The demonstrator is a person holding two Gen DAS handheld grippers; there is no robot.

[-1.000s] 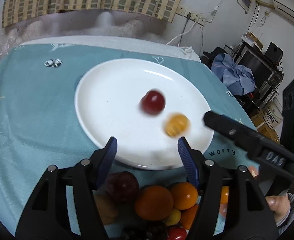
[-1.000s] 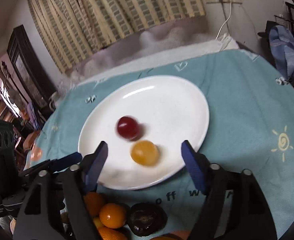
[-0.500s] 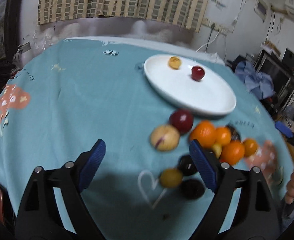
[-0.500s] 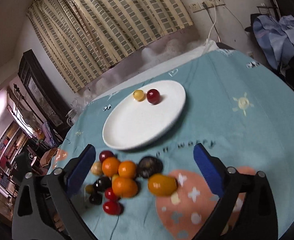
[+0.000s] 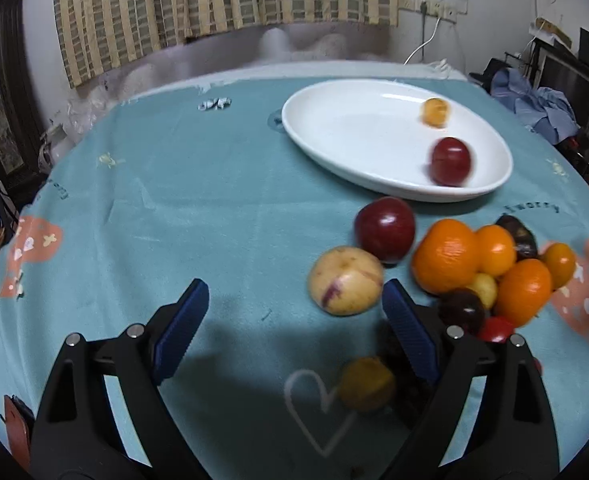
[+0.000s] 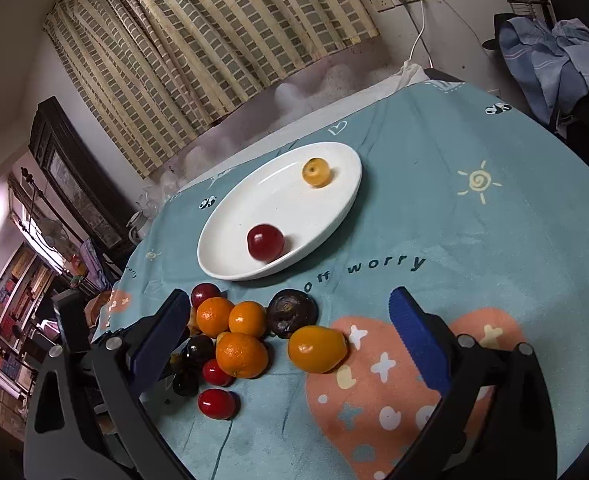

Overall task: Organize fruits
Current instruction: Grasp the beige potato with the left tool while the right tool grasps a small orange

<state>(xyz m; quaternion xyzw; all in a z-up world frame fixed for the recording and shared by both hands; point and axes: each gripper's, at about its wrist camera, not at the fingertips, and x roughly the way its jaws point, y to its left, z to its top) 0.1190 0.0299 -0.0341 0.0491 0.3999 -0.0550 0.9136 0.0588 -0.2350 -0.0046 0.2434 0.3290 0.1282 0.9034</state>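
A white plate holds a red round fruit and a small yellow one, both loose. Nearer me on the teal cloth lies a pile: oranges, a red plum, a pale yellow fruit with pink streaks, a dark fruit and an oblong orange fruit. My left gripper hangs beside the pale fruit, its jaws opening, gripping nothing. My right gripper stands open above the pile, holding nothing.
The round table's teal cloth has bare room left of the plate and pile. A small yellow fruit lies on a heart print close below my left gripper. Red cherry tomatoes lie at the pile's near edge. Curtains and clutter ring the table.
Both grippers drew back from the plate and opened wide. The red and yellow fruits stayed on the plate and rolled apart. The left gripper then dipped toward the pile.
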